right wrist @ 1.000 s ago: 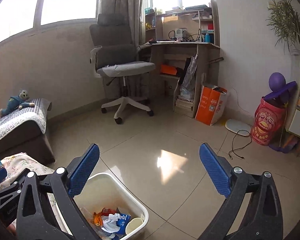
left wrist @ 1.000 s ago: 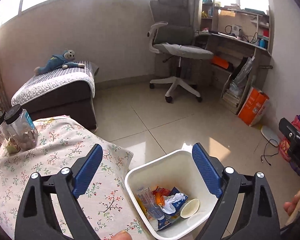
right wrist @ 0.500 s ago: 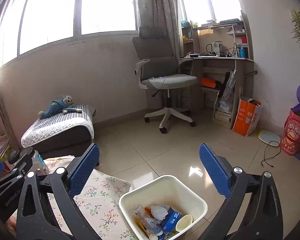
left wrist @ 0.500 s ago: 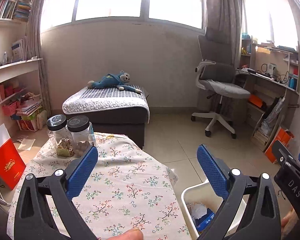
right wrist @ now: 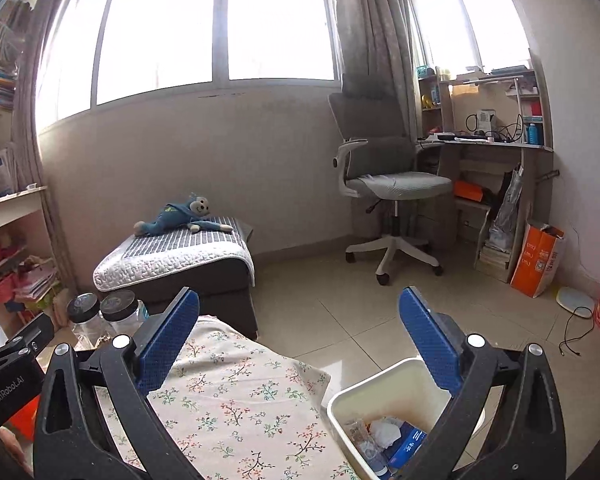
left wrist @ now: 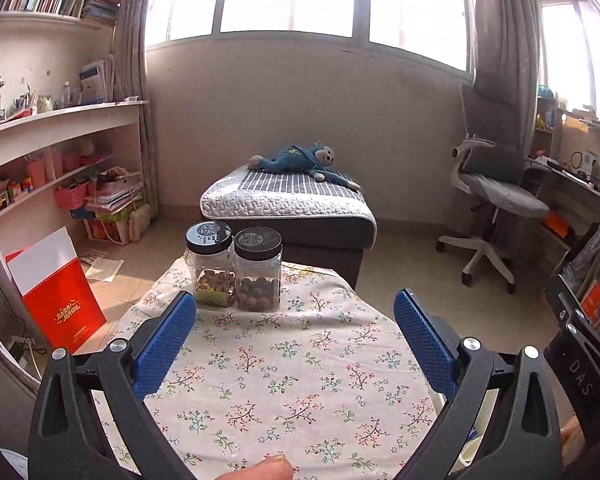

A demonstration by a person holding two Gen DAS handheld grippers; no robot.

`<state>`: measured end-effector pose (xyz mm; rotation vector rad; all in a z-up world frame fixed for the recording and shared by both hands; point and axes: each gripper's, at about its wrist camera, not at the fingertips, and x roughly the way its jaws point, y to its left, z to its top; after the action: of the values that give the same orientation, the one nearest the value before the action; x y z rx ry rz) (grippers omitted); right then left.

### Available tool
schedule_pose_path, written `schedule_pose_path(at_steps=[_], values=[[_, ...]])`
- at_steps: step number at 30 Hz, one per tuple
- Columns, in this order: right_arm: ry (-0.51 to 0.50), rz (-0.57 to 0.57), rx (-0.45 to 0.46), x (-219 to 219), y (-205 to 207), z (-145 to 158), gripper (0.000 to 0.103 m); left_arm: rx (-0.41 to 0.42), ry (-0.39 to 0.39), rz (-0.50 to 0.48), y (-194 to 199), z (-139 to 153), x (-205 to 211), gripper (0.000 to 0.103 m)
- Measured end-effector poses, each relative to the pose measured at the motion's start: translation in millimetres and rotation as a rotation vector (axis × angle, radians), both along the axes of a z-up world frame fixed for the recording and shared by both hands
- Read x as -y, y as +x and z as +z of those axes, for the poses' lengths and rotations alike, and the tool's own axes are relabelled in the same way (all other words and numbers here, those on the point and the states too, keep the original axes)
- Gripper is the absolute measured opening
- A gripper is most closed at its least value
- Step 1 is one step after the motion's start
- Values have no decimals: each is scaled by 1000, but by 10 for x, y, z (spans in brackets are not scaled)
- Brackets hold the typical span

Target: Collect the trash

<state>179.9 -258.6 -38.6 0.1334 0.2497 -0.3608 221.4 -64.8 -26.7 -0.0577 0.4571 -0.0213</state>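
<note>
A white trash bin (right wrist: 380, 390) stands on the floor right of a small table with a flowered cloth (left wrist: 292, 372). In the right wrist view it holds crumpled paper, a blue packet (right wrist: 410, 442) and other wrappers. My left gripper (left wrist: 294, 332) is open and empty above the cloth. My right gripper (right wrist: 298, 334) is open and empty, above the table's right edge and the bin. In the left wrist view only a sliver of the bin (left wrist: 470, 446) shows.
Two clear jars with black lids (left wrist: 236, 266) stand at the table's far edge. Behind it is a dark ottoman (left wrist: 292, 216) with a blue plush monkey. An office chair (right wrist: 388, 200) and desk stand right; shelves and a red bag (left wrist: 56, 292) stand left.
Both grippers have swung left and tilted up, away from the bin toward the table. The bin has slid to the lower right of both views. Both stayed open.
</note>
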Motion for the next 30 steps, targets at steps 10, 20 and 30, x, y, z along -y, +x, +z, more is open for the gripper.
schedule_pose_path(at_steps=[10,20,30], values=[[-10,61,5,-328,88,-21,96,3,-4,68,-24,-24,-415,96],[-21,99,4,-499,116,-26,96,6,-9,89,-21,7,-545,96],[-20,97,6,-492,114,-2,96,14,-5,81,-29,19,-477,96]])
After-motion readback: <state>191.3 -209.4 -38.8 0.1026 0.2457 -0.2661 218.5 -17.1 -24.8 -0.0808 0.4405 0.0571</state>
